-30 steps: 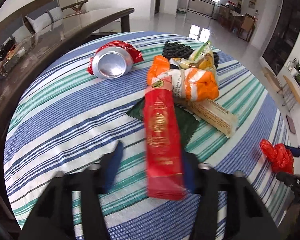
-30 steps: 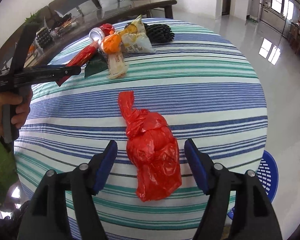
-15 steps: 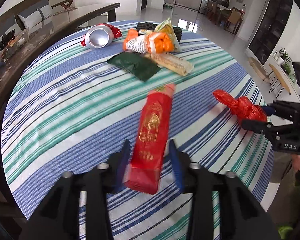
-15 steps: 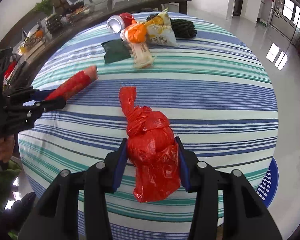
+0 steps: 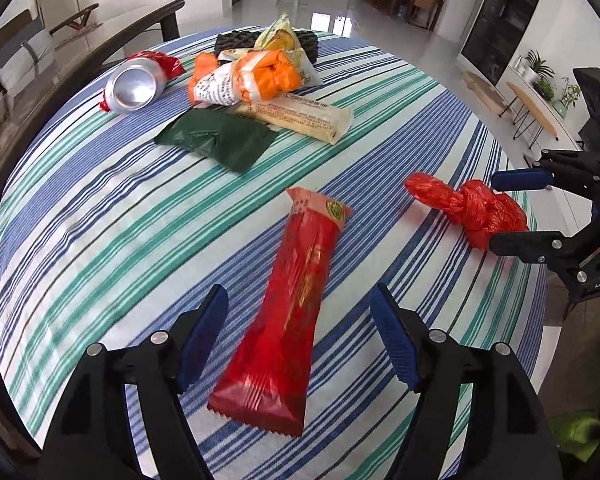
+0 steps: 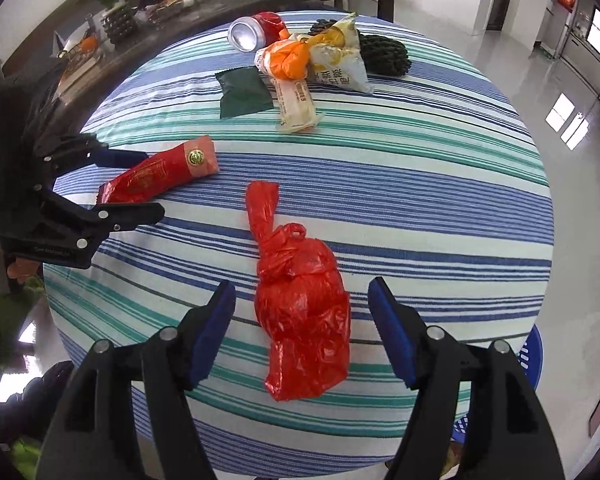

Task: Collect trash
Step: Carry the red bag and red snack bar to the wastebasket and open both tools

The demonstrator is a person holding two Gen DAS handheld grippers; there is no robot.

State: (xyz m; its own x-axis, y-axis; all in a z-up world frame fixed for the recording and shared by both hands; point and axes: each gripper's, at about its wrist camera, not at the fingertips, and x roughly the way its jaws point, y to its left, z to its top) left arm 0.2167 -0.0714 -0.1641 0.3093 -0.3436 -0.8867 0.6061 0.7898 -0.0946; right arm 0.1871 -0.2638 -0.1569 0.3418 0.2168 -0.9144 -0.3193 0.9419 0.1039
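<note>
Left wrist view: a long red snack wrapper [image 5: 296, 312] lies flat on the striped tablecloth [image 5: 100, 216], its sealed end toward the camera, between the 2 blue pads of the left gripper [image 5: 300, 340]. The jaws are opening; neither pad touches the wrapper, and a strip of cloth shows on each side of it. To the right, near the table edge, a knotted red plastic bag [image 5: 476, 208] lies between the fingers of the right gripper [image 5: 512, 208], seen here from the side.

Right wrist view: the same red plastic bag [image 6: 304, 312] rests on the cloth with its twisted neck pointing away from the camera. It sits between the 2 blue pads of the right gripper [image 6: 302, 332], whose jaws are also opening; both pads stand clear of the bag. The left gripper [image 6: 148, 184] enters from the left, with the red snack wrapper [image 6: 160, 176] lying between its 2 fingers.

Farther across the table, well apart from both grippers, a cluster of rubbish is gathered: a dark green wrapper [image 5: 216, 140], a cream-coloured wrapper [image 5: 300, 116] just beside it, a crumpled orange-and-white bag [image 5: 248, 80], a yellow-and-white snack packet [image 6: 336, 60], a black foam net sleeve [image 6: 384, 56] and a crushed drinks can [image 5: 136, 88] lying on its side with its silver base toward the camera. A blue plastic basket [image 6: 534, 352] shows below the table edge at the right. Behind the table stands a dark wooden sideboard [image 6: 220, 4] carrying assorted items.
</note>
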